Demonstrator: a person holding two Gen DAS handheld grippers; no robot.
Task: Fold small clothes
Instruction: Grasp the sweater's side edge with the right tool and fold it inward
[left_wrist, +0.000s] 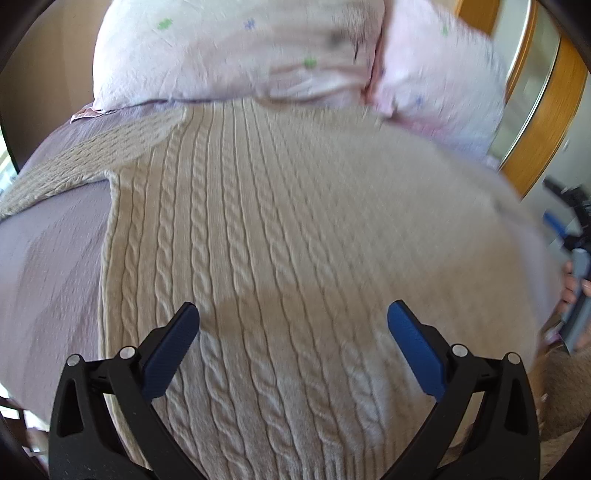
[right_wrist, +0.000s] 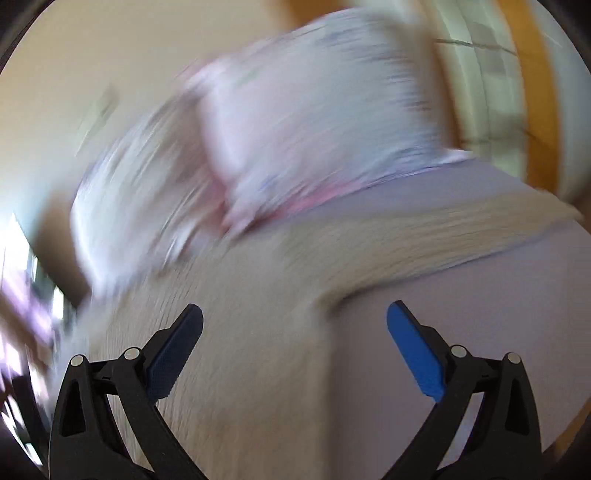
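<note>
Sweater (left_wrist: 280, 229): spread flat on the bed (left_wrist: 48, 266), its body running away from the left gripper (left_wrist: 293, 321).
Left sleeve (left_wrist: 74, 162): stretched out to the left across the bed.
Right sleeve (right_wrist: 461, 229): stretched out to the right, seen from the right wrist.
Pillows (left_wrist: 236, 51): two side by side behind the sweater, at the bed's far end.
Left gripper: above the sweater's near part, fingers (left_wrist: 170, 350) spread apart.
Right gripper (right_wrist: 295, 321): over the sweater's right edge, one finger above knit, the other above the bed.

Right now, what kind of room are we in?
Most likely a bedroom: a knit sweater is spread over a lilac sheet on a bed, with two pillows at its head.
</note>
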